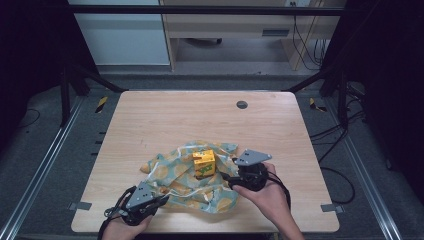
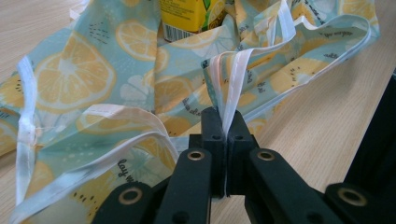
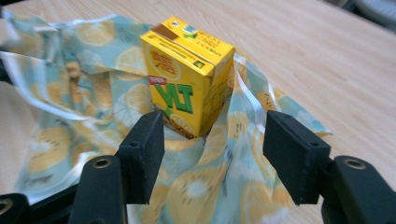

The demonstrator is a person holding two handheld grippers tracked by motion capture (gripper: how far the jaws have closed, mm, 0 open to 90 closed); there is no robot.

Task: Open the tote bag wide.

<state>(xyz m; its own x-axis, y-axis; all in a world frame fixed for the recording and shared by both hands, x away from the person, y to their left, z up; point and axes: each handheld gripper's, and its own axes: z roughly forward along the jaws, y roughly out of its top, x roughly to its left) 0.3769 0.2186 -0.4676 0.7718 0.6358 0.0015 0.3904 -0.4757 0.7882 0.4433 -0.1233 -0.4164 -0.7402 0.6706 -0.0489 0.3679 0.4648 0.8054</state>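
Two hands come in at the bottom of the high view, each holding a gripper over a wooden counter (image 1: 150,115). Nearest, at the lower left of that frame, the left gripper (image 1: 162,200) sits at the lower left corner of a cloth (image 1: 172,172) printed with lemon slices on pale blue. In the left gripper view its fingers (image 2: 214,126) are pressed together with a white-edged fold of the cloth pinched between them, the fold rising straight up from the tips. The cloth spreads crumpled across the upper half of that frame, with the bottom of a yellow carton at the top centre.

Slightly farther up, right of centre in the high view, the right gripper (image 1: 231,179) is held by the right hand (image 1: 270,192) at the cloth's right edge, with a grey plate on top. In the right gripper view its fingers (image 3: 142,149) stand wide apart, empty, over the cloth. Between and beyond them the carton (image 3: 189,77) stands upright on the cloth, green letters on its front. In the high view it is in the middle of the cloth.

Farther still, a small round grey cap (image 1: 242,104) is set into the counter near its far edge.
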